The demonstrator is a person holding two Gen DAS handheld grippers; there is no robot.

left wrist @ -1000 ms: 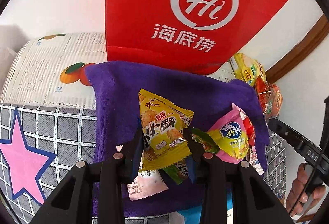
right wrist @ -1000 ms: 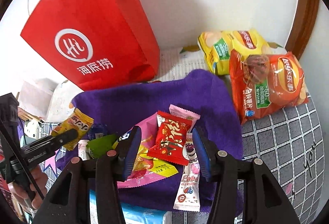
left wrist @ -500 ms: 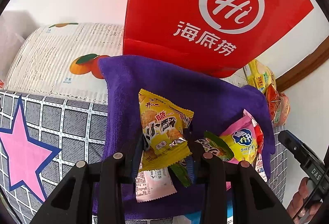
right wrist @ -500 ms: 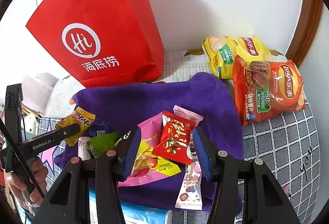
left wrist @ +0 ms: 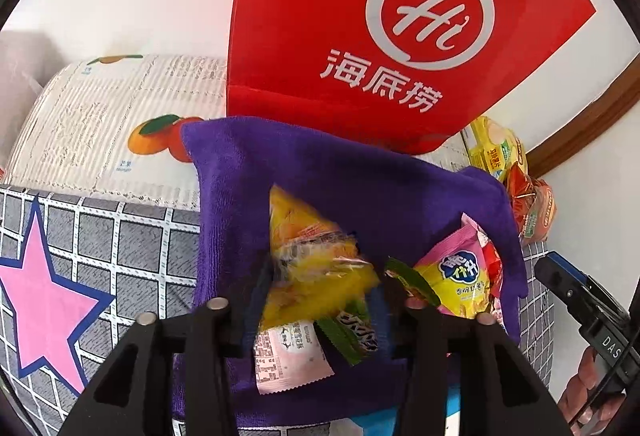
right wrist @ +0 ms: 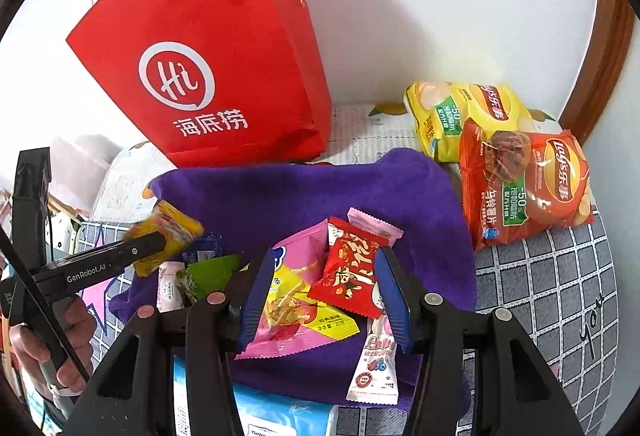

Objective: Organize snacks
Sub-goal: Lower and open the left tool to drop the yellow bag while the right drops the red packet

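Left tongs (left wrist: 316, 300) astride yellow packet (left wrist: 316, 260)

Checked bedsheet (right wrist: 560, 296), tissue pack (right wrist: 280, 416)

Purple towel (right wrist: 320, 192) is soft, matt, napped cloth; red bag (right wrist: 224, 48) is matt creased paper; chip bags (right wrist: 528, 184) and small packets (right wrist: 348, 272) are glossy crinkled foil; checked sheet (right wrist: 560, 300) is woven fabric

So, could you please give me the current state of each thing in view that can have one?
Left tongs: opening, blurred yellow snack packet between the fingers.
Right tongs: open around red snack packet, not pressing.
Red paper bag: upright against wall.
Purple towel: spread flat, rumpled.
Orange chip bag: sealed, lying flat.
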